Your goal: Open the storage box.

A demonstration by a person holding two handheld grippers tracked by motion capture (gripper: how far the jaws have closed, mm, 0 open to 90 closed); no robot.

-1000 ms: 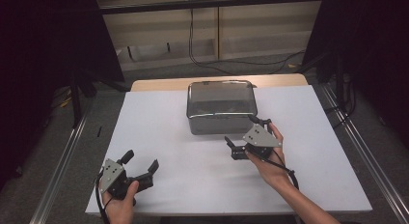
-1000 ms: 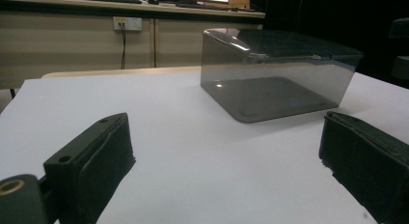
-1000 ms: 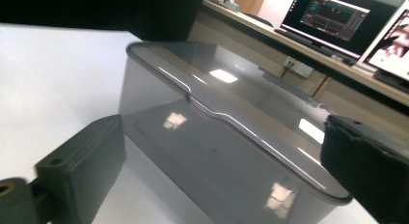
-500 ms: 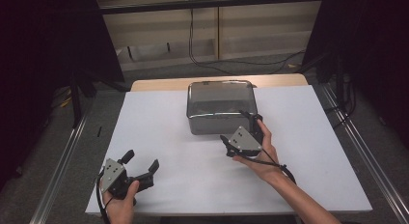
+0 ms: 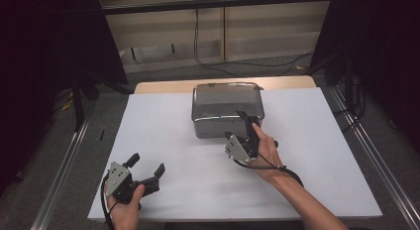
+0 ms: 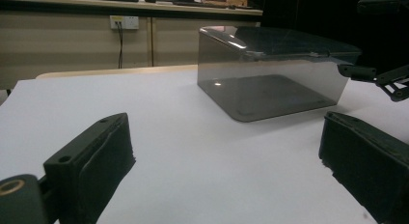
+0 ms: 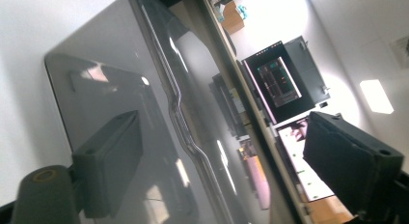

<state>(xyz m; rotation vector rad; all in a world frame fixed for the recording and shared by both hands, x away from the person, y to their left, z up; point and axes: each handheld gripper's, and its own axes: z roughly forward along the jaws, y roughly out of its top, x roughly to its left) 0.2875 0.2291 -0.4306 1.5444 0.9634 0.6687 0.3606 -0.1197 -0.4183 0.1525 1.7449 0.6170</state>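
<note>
A smoky, see-through lidded box (image 5: 225, 108) stands at the back middle of the white table (image 5: 322, 165). My right gripper (image 5: 236, 125) is rolled on its side at the box's front right corner, one jaw above the lid and one in front of the wall. Its jaws have just been closing. In the right gripper view the box's lid edge (image 7: 173, 98) runs between the jaws of the right gripper (image 7: 222, 156), and the pads stand off it. My left gripper (image 5: 146, 163) rests open near the front left, with nothing between its fingers. It faces the box (image 6: 270, 69) and the right gripper (image 6: 371, 38).
Metal rails (image 5: 64, 165) run along both sides of the table. Cables (image 5: 213, 61) lie on the floor behind it, in front of a low wall. Bare white tabletop lies between the two grippers and to the box's left.
My right gripper has moved left along the box's front to its right corner and rolled onto its side. The left gripper has stayed where it was.
</note>
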